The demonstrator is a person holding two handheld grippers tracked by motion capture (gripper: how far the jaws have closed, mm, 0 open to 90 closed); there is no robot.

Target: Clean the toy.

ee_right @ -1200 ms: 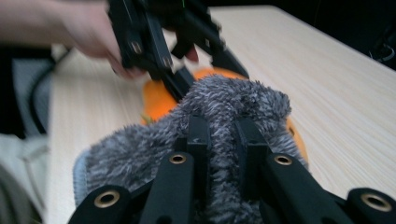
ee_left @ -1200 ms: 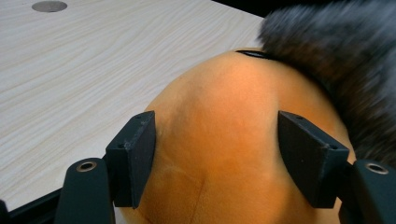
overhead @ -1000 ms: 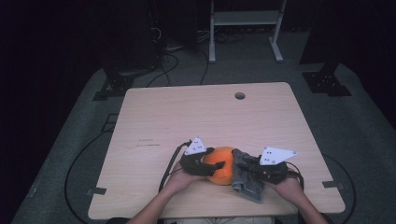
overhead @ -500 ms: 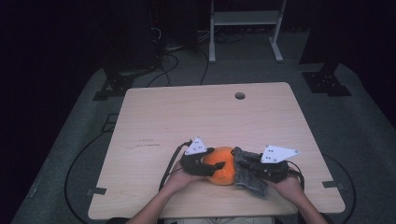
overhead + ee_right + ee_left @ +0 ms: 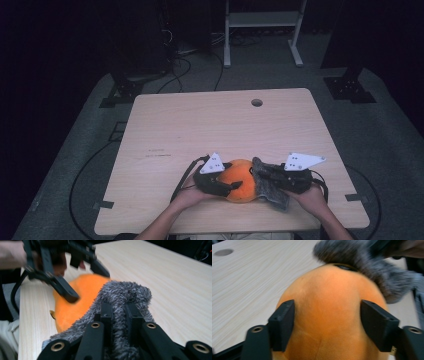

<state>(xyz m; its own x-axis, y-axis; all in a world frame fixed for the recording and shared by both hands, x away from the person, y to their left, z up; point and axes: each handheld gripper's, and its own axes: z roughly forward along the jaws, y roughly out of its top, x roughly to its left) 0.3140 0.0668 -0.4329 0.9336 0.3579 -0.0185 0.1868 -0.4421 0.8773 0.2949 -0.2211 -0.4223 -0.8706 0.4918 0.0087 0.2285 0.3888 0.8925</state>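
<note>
at the bottom of the high view a person's two forearms come in over the near edge of the counter [image 5: 165, 130]. the left gripper [image 5: 226, 188], lower centre-left, straddles the orange plush ball [image 5: 239, 179]; in the left gripper view its jaws stand at either side of the ball, and they have just been opening, with the ball between them; whether the pads press on it i cannot tell. the right gripper [image 5: 267, 180], lower centre-right, has its jaws pressed close together, pinching the grey fuzzy cloth [image 5: 270, 192], which lies against the ball's right side. the ball sits near the counter's lower middle. farther up, near the far edge, is a round hole [image 5: 257, 102].
</note>
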